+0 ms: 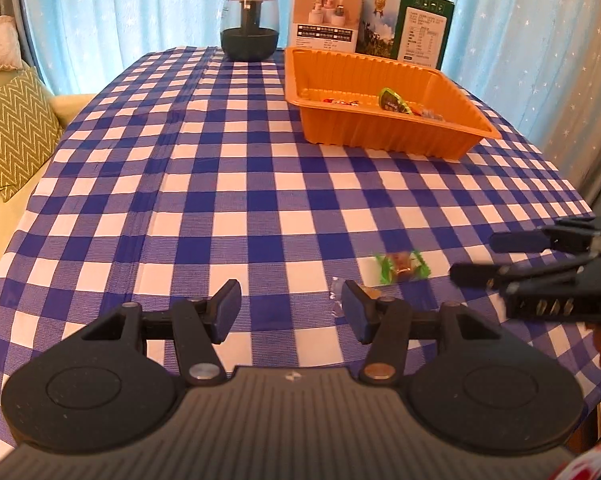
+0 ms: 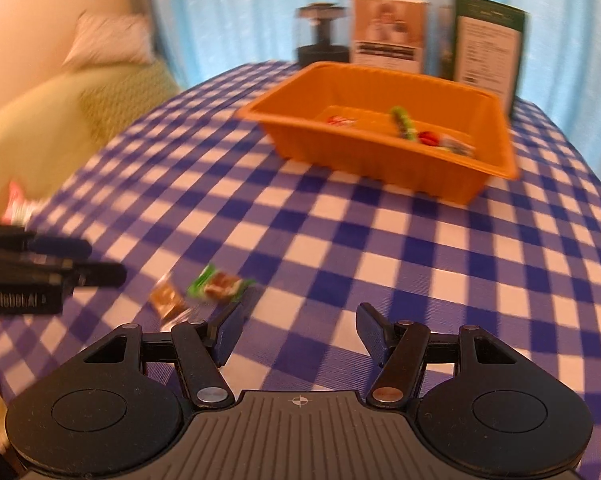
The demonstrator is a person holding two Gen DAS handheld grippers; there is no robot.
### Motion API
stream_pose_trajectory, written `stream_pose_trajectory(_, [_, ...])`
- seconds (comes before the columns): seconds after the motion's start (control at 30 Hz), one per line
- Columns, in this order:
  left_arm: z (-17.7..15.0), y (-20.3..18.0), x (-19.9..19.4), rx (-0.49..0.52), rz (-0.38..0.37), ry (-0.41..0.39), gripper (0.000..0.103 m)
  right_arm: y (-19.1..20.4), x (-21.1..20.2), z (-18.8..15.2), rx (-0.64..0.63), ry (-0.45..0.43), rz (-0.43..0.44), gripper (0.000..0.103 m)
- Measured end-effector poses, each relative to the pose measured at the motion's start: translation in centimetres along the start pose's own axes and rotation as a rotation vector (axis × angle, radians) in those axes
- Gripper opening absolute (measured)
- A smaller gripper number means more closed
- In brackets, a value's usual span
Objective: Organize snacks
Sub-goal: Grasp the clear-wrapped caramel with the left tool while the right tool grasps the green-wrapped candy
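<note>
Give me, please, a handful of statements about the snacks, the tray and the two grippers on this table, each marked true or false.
1. The orange tray already holds several wrapped snacks. True.
2. The green-wrapped candy lies inside the tray. False: it lies on the checked tablecloth, well in front of the tray.
3. The left gripper holds nothing between its fingers. True.
4. The right gripper is clamped on a snack. False: its fingers stand apart with only cloth showing between them.
5. A second, clear-wrapped brown candy lies beside the green-wrapped one. True.
6. The boxes stand in front of the tray. False: they stand behind it, next to the dark jar.
</note>
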State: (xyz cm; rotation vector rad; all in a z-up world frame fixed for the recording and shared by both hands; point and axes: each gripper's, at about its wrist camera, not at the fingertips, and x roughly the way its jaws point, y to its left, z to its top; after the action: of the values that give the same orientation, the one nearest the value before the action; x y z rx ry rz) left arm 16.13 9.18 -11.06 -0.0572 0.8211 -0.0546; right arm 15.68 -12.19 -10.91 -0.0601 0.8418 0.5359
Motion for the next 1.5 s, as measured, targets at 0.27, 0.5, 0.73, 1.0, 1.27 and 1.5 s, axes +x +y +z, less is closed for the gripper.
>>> stream_pose_trajectory(0.27, [0.1, 0.1, 0.5, 0.007, -0.007, 0.017, 0.052, 2.3, 2.5, -0.7, -0.175, 0.008, 0.028, 0.063])
stream_pose_trajectory(0.5, [0.1, 0.5, 0.9, -0.022, 0.007, 0.029, 0.052, 2.9, 3.8, 0.2, -0.213, -0.023, 0.042, 0.062])
stream_pose_trajectory(0.73, [0.1, 1.0, 1.2, -0.054, 0.006, 0.042, 0.052, 3.3, 4.5, 0.7, -0.224, -0.041, 0.083, 0.046])
stream_pose_trajectory(1.0, [0.1, 0.2, 1.6, -0.050, -0.023, 0.053, 0.052, 2.1, 3.9, 1.2, -0.119, -0.026, 0.012, 0.021])
stream_pose_trajectory(1.27, [-0.3, -2.0, 1.8, -0.001, -0.145, 0.078, 0.050, -3.0, 2.3, 1.4, 0.141, -0.002, -0.096, 0.021])
stream_pose_trajectory(1.5, [-0.3, -3.4, 2.9, -0.014, -0.214, 0.126, 0.047, -3.5, 1.8, 1.3, 0.155, -0.003, -0.115, 0.021])
